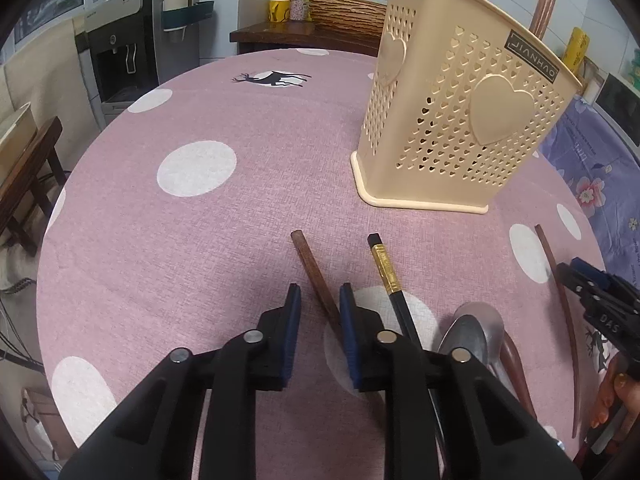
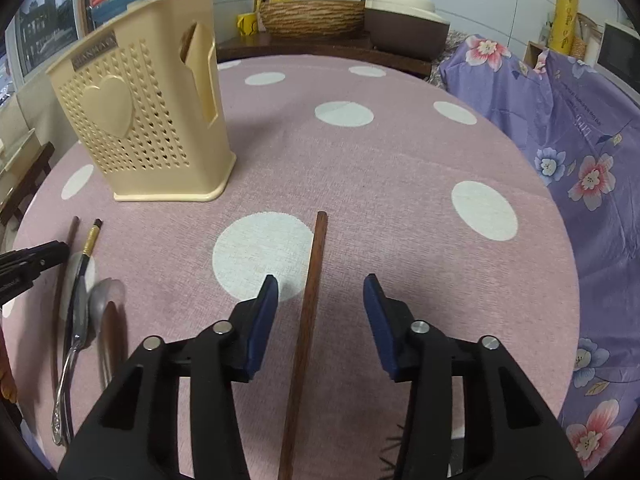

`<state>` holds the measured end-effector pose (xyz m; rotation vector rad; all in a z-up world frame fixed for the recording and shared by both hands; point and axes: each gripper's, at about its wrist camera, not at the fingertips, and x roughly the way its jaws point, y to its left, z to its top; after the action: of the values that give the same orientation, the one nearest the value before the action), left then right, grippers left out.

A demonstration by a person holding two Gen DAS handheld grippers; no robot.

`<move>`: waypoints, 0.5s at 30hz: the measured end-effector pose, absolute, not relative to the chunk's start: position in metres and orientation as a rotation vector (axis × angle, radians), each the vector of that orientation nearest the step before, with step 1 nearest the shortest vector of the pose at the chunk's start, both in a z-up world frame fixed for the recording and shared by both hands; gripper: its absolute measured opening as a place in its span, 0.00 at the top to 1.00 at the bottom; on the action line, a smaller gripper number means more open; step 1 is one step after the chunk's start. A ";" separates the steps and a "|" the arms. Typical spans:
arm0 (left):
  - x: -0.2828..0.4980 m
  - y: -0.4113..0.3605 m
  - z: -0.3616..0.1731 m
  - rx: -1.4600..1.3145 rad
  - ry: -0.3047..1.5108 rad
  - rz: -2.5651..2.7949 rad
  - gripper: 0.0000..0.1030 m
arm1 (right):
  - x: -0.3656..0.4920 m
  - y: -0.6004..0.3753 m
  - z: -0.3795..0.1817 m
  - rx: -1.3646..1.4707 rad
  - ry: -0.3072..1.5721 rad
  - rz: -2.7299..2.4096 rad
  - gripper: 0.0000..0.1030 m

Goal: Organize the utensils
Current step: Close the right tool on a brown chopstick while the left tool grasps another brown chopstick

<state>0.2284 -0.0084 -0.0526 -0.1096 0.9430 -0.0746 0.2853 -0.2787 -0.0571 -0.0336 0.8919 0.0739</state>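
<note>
A beige perforated utensil holder [image 1: 452, 120] stands on the pink dotted tablecloth [image 1: 200, 220]; it also shows in the right wrist view [image 2: 140, 128]. My left gripper [image 1: 320, 294] is open, its fingers either side of a brown wooden chopstick [image 1: 310, 264] lying on the cloth. A black chopstick with a gold band [image 1: 386, 268], a metal spoon [image 1: 476, 332] and a dark wooden spoon [image 1: 516, 368] lie just right of it. My right gripper [image 2: 320, 286] is open over another brown chopstick [image 2: 312, 300]; that chopstick also shows in the left wrist view [image 1: 560, 292].
A purple floral cloth [image 2: 560, 128] covers something at the table's right. A wooden counter holds a woven basket [image 2: 312, 16] and a yellow mug [image 1: 279, 10] behind the table. A water dispenser [image 1: 120, 52] stands at the far left. Brown chopsticks [image 1: 544, 10] stick out of the holder.
</note>
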 end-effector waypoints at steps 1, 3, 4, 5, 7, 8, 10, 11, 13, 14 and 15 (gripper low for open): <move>0.229 -0.009 -0.053 -0.110 0.941 -0.074 0.85 | 0.289 -0.278 -0.060 -0.035 0.905 0.072 0.64; 0.232 -0.009 -0.053 -0.113 0.938 -0.072 0.88 | 0.294 -0.279 -0.063 -0.025 0.908 0.069 0.66; 0.234 -0.009 -0.054 -0.115 0.938 -0.073 0.88 | 0.297 -0.279 -0.063 -0.024 0.909 0.065 0.68; 0.236 -0.009 -0.054 -0.116 0.939 -0.072 0.89 | 0.300 -0.278 -0.063 -0.023 0.912 0.065 0.71; 0.241 -0.010 -0.054 -0.109 0.941 -0.072 0.90 | 0.305 -0.276 -0.063 -0.027 0.919 0.070 0.75; 0.244 -0.011 -0.054 -0.099 0.941 -0.072 0.90 | 0.307 -0.275 -0.063 -0.025 0.923 0.076 0.79; 0.248 -0.013 -0.054 -0.089 0.941 -0.071 0.92 | 0.314 -0.273 -0.062 -0.024 0.932 0.084 0.82; 0.248 -0.014 -0.054 -0.086 0.942 -0.072 0.92 | 0.316 -0.272 -0.062 -0.027 0.933 0.085 0.84; 0.250 -0.015 -0.054 -0.077 0.942 -0.074 0.92 | 0.319 -0.270 -0.062 -0.031 0.933 0.085 0.86; 0.251 -0.016 -0.054 -0.072 0.942 -0.074 0.92 | 0.319 -0.269 -0.062 -0.034 0.932 0.088 0.89; 0.252 -0.017 -0.053 -0.065 0.943 -0.075 0.92 | 0.318 -0.268 -0.062 -0.038 0.930 0.093 0.90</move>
<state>0.2517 -0.0165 -0.0534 -0.0650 0.9427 -0.0751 0.3183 -0.2683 -0.0623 -0.0377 0.9300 0.0930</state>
